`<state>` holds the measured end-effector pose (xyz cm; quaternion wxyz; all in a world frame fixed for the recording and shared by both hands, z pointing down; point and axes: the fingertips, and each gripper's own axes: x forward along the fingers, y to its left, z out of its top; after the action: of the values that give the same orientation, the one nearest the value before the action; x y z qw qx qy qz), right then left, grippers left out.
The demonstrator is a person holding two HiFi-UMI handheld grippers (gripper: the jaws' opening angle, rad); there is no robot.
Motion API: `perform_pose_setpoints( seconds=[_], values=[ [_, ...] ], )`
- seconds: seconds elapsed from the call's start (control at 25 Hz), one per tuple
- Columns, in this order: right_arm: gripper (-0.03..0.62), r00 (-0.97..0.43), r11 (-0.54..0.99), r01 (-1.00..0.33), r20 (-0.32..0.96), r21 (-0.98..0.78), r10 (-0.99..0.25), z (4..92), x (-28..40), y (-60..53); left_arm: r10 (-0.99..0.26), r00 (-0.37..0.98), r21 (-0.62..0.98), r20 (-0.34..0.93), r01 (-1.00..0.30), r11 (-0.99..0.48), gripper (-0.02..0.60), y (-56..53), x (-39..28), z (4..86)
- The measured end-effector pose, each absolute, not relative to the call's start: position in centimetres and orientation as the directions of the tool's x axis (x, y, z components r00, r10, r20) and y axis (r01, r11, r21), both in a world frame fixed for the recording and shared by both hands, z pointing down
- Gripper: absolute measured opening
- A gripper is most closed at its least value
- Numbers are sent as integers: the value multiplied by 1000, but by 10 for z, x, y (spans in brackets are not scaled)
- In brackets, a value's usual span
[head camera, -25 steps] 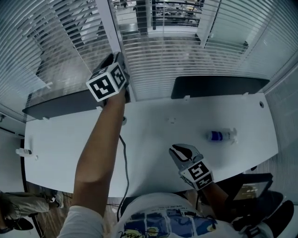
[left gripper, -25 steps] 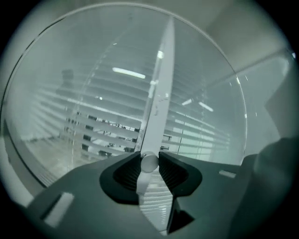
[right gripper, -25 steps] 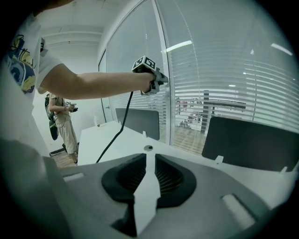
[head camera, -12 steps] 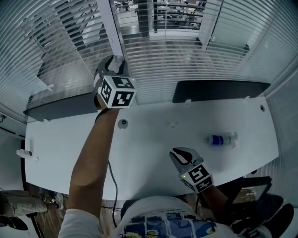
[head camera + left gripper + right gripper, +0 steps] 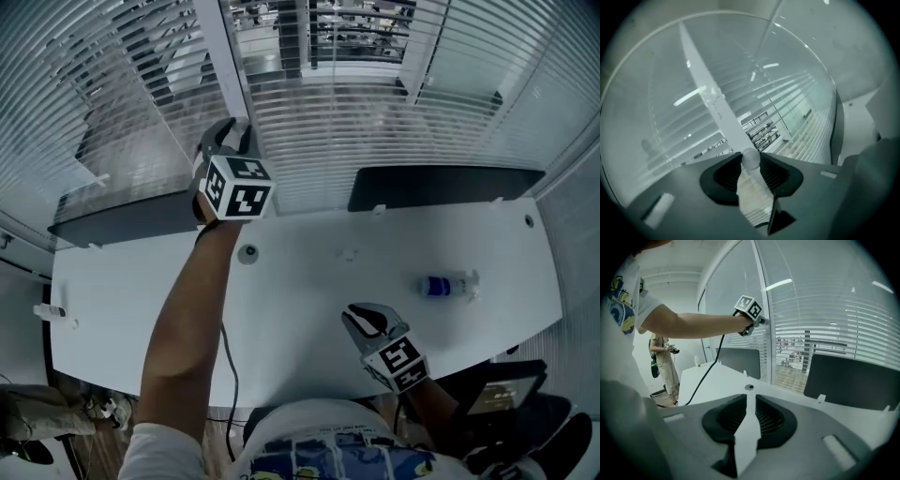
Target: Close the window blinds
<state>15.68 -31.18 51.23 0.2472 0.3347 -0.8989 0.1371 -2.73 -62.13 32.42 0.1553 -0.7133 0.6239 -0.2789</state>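
Note:
White slatted blinds [image 5: 375, 103] hang over the windows behind the white table [image 5: 309, 272]. My left gripper [image 5: 231, 133] is raised at the window post, between two blind panels. In the left gripper view the left gripper [image 5: 751, 161] has the pale tilt wand [image 5: 751, 158] of the blinds between its ribbed pads. Its jaws have just been closing and both pads press on the wand. My right gripper [image 5: 354, 314] hovers low over the table's front. Its jaws [image 5: 751, 401] stand a narrow slit apart with nothing between them.
Two dark monitors [image 5: 445, 186] [image 5: 122, 211] stand at the back of the table. A bottle [image 5: 445, 281] lies on its side at the right. A black cable [image 5: 230, 361] runs from a round port [image 5: 247, 253]. Another person [image 5: 663, 364] stands at the left.
My left gripper has rolled about its own axis, so another face of its marker cube shows, and it sits slightly higher at the post. The right gripper has hardly moved.

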Motion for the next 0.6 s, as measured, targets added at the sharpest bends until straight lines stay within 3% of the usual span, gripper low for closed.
perform_pose_setpoints(
  seconds=[0.16,0.28,0.36,0.44,0.52,0.6],
  values=[
    [48,-660,745,-662,534,-81,-529,512,154,-311,-971,142,-79,190,-984,-160,133,-620,-36,321],
    [48,-657,747,-660,538,-72,-528,513,154,-310,-964,228,374,140,-913,-161,133,-620,-38,326],
    [48,-656,747,-661,538,-73,-529,512,154,-311,-960,254,512,115,-843,-162,133,-621,-41,326],
    [48,-652,744,-665,543,-74,-529,513,155,-310,-957,248,426,149,-890,-164,140,-622,-41,326],
    [48,-648,740,-668,545,-73,-532,515,156,-310,-959,194,151,207,-975,-164,168,-621,-40,323],
    [48,-649,740,-669,541,-71,-535,514,156,-311,-966,120,-193,228,-967,-166,210,-620,-39,316]
  ],
)
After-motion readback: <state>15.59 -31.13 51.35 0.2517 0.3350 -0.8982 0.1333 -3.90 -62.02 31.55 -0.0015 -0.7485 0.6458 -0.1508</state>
